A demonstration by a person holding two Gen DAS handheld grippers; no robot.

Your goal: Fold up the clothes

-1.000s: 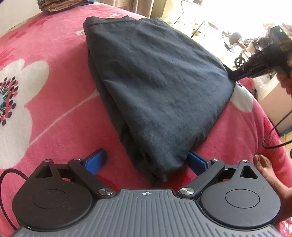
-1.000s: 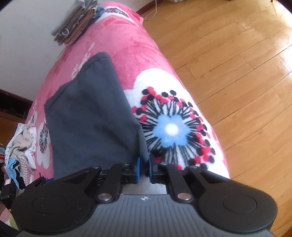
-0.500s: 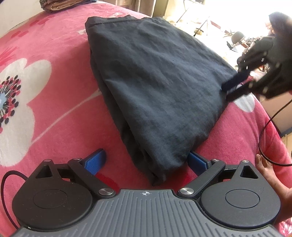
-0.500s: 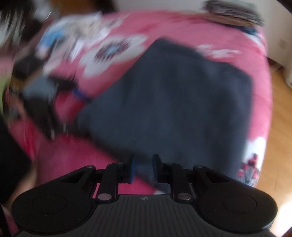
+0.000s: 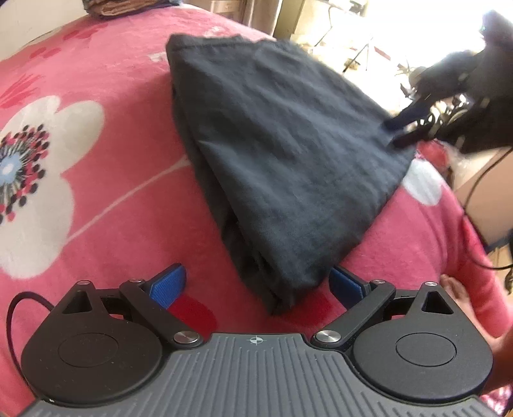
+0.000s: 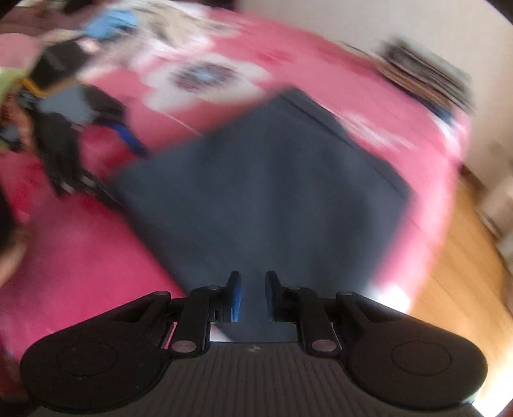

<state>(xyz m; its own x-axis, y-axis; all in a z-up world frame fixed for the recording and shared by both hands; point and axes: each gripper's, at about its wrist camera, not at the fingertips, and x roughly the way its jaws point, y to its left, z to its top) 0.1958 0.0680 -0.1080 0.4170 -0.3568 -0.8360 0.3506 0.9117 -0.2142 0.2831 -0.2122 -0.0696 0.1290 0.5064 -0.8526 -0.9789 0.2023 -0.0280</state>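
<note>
Two hand-held grippers are over a bed with a pink blanket [image 5: 105, 205] that has big white flowers on it. One dark cloth [image 5: 282, 154] lies folded on the blanket, in the middle of the bed. It looks like a flat, thick stack with its layers showing along one side.

The left hand-held gripper [image 5: 256, 282] is low over the near corner of the cloth. Its blue fingers [image 5: 168, 284] stand wide apart, one on each side of that corner. They are not pressing on the cloth, so this gripper is let go.

The right hand-held gripper [image 6: 253, 296] is at the far side of the cloth, near its other edge. In the left view it shows as a dark, blurry shape [image 5: 407, 128] with its tips at the edge of the cloth. In its own view the cloth [image 6: 266, 199] spreads out in front of it, and the picture is smeared. Its jaws stand close, with a small gap, and they are closing. The cloth shows through the gap, but I cannot tell if the pads press on it.

A pile of folded things [image 6: 426, 80] sits at the far end of the bed. Some loose clothes [image 6: 109, 22] lie at another end. A wooden floor [image 6: 465, 256] is beside the bed.
</note>
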